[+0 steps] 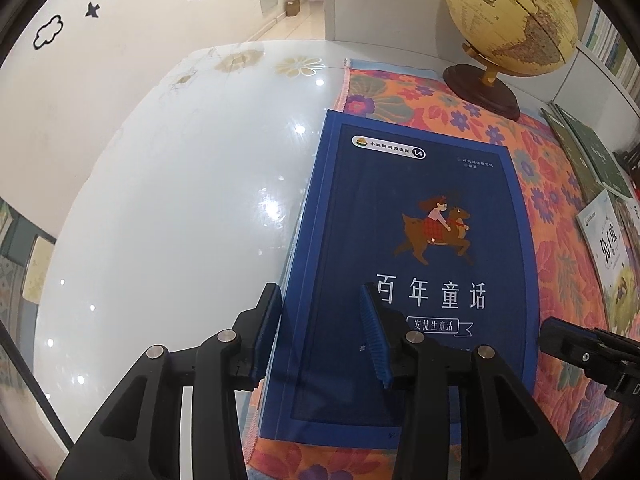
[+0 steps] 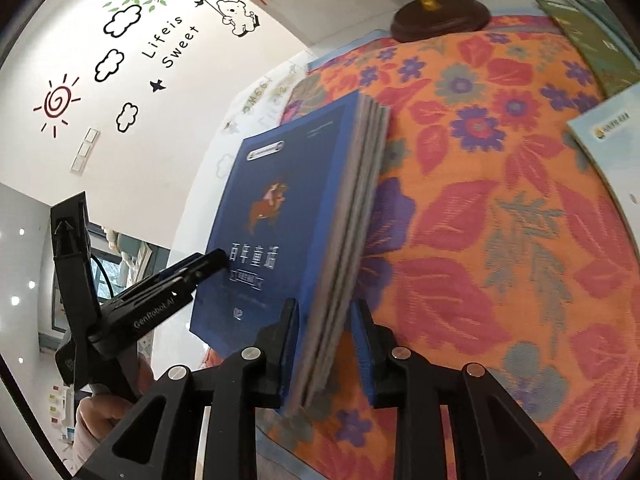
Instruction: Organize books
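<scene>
the blue stack [image 1: 420,208], several matching books squared up together, lies on the floral cloth [image 1: 540,184], its spine side at the cloth's edge where the bare white surface [image 1: 180,200] begins. the left hand-held gripper [image 1: 320,292] is spread across that spine edge, one finger beside the stack, the other above the cover, pinching nothing; it looks placed to steady or square that side. the right hand-held gripper [image 2: 325,308] straddles the page edge at the near corner, jaws apart with the stack between them. a sliver of cloth shows beside the outer pad, so i judge it is not clamping. working from both sides suits keeping loose books aligned. the green books [image 1: 592,156] and a pale one [image 1: 604,240] lie well apart to the right, likely unsorted as yet. the globe [image 1: 508,12] stands behind.
</scene>
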`<state>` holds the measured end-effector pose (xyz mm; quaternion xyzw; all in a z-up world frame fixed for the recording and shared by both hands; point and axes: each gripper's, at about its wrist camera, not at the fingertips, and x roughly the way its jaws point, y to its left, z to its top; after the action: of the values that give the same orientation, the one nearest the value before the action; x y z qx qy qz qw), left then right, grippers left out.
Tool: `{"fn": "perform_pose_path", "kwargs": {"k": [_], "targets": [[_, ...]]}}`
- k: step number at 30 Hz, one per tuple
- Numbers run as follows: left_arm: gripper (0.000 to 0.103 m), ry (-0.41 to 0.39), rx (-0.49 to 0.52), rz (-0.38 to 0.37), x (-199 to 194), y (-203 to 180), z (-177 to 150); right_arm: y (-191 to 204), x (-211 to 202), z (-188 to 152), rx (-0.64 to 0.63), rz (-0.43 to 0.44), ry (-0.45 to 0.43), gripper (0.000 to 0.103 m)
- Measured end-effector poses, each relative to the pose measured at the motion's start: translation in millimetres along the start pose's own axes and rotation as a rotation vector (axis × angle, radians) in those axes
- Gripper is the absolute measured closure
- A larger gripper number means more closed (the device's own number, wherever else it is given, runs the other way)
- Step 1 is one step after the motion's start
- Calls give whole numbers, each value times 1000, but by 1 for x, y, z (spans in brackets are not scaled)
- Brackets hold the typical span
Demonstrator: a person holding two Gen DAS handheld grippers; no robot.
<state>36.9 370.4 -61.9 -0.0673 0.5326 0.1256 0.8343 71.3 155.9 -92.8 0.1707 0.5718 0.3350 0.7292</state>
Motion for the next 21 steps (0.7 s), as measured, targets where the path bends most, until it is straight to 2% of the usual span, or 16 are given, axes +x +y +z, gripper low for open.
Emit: {"fn": "perform_pose_path", "kwargs": {"k": [6, 11, 15, 17, 21], "targets": [[64, 27, -52, 32, -4, -2, 1, -21, -22, -1, 8, -1, -11, 78], [64, -31, -88, 13, -35, -20, 8, -49, -60, 7, -28, -17, -73, 78], [59, -74, -39, -69, -57, -62, 18, -80, -101, 12, -61, -77, -137, 78], [49, -49, -2, -149, -55, -95, 22, -96, -120, 16, -63, -95, -165, 78], [48, 14, 19, -273, -39, -145, 21, -126, -152, 17, -58, -123, -205, 77]]}}
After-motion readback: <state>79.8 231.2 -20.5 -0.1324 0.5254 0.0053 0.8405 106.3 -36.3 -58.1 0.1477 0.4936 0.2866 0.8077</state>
